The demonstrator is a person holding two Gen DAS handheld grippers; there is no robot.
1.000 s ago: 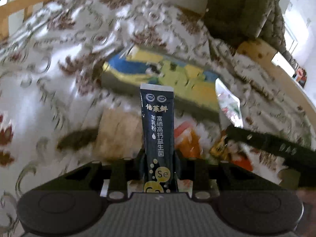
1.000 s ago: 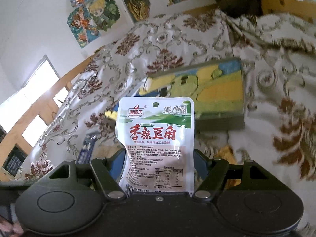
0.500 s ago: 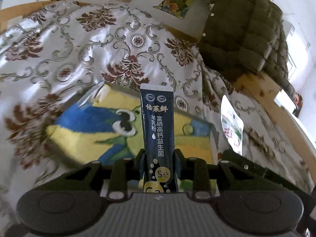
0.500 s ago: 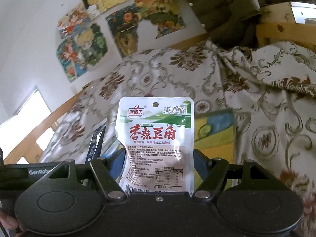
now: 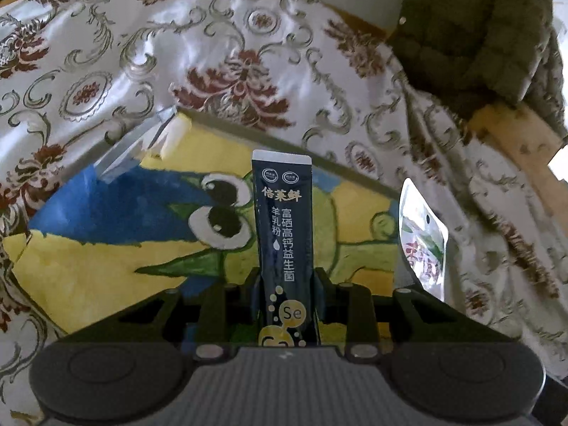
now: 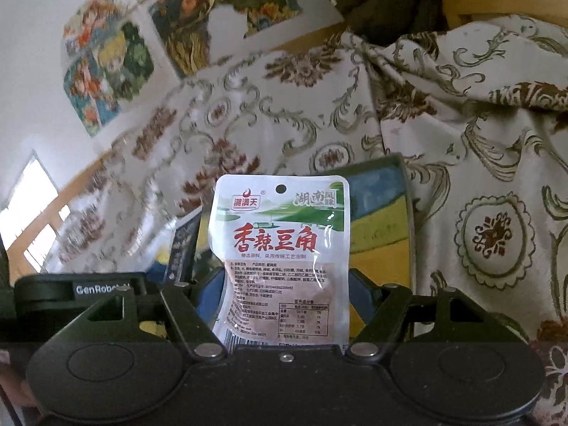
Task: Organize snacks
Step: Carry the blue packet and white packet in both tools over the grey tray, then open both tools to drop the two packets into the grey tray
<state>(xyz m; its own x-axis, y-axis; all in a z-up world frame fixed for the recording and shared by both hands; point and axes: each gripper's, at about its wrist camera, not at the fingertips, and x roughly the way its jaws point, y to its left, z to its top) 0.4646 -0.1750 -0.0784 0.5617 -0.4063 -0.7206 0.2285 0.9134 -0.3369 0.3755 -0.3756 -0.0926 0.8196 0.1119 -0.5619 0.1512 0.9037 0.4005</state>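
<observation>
While we hold two snacks up, each one stands straight between the fingers of its own gripper. Our left gripper (image 5: 284,284) is closed narrow on a dark stick pack (image 5: 283,234) with white writing and gold bubbles near the bottom. We grip its lower part, and its top pokes up over the box (image 5: 106,248). Our right gripper (image 6: 282,294) is set wider and is closed on a white pouch (image 6: 280,248) with red letters and a green picture. We hold it low down, and its top with the small round hole stands free.

From the left view we can see the pouch (image 5: 424,245) at the right, over the right end of the box. From the right view we can see the stick pack (image 6: 183,245) at the left, just beside the pouch.

Under both snacks lies the box, flat and painted yellow, blue and green, with a cartoon frog with big eyes. One corner of it has clear tape (image 5: 138,142) and torn paper.

The box rests on a shiny white cloth (image 5: 213,35) with brown flowers and curly lines. Past the cloth we see a green puffy coat (image 5: 479,35), a bit of wooden frame (image 5: 514,135), and bright drawings (image 6: 106,71) on the white wall.
</observation>
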